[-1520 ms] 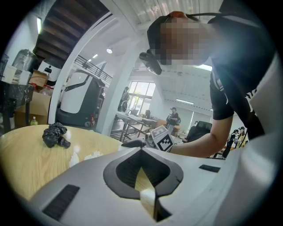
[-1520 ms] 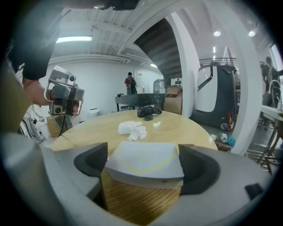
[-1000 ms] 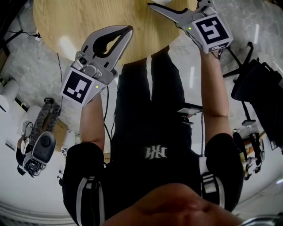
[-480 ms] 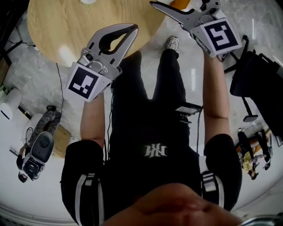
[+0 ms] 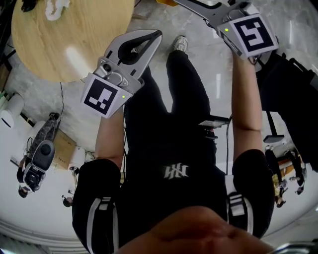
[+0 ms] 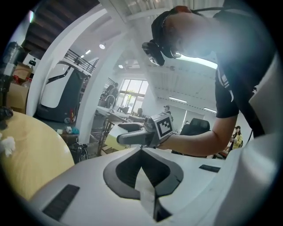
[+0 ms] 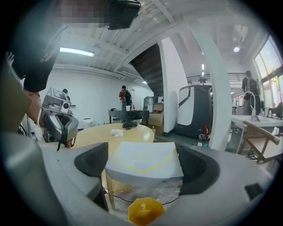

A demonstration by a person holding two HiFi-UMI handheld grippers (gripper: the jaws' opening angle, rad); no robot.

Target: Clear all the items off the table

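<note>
My right gripper (image 5: pixel 191 5) is shut on a flat white box with a yellow curved line (image 7: pixel 143 163). It hangs past the table's edge, above an orange bin (image 7: pixel 143 211) on the floor; the bin's edge (image 5: pixel 166 2) shows at the top of the head view. My left gripper (image 5: pixel 149 39) is shut, with no item visible in it, held over the floor beside the round wooden table (image 5: pixel 64 44). A crumpled white tissue (image 5: pixel 54 7) and a black item (image 5: pixel 27 5) lie on the table's far side. The tissue (image 7: pixel 116 132) shows beyond the box.
The person's legs and a shoe (image 5: pixel 180 43) stand between the grippers. A camera rig (image 5: pixel 37 161) and cables lie on the floor at the left. Dark equipment (image 5: pixel 293 99) stands at the right. People and desks fill the room behind.
The table has slid up and left in the head view. Both grippers have come off it and are over the floor. The orange bin's edge has appeared by the right gripper.
</note>
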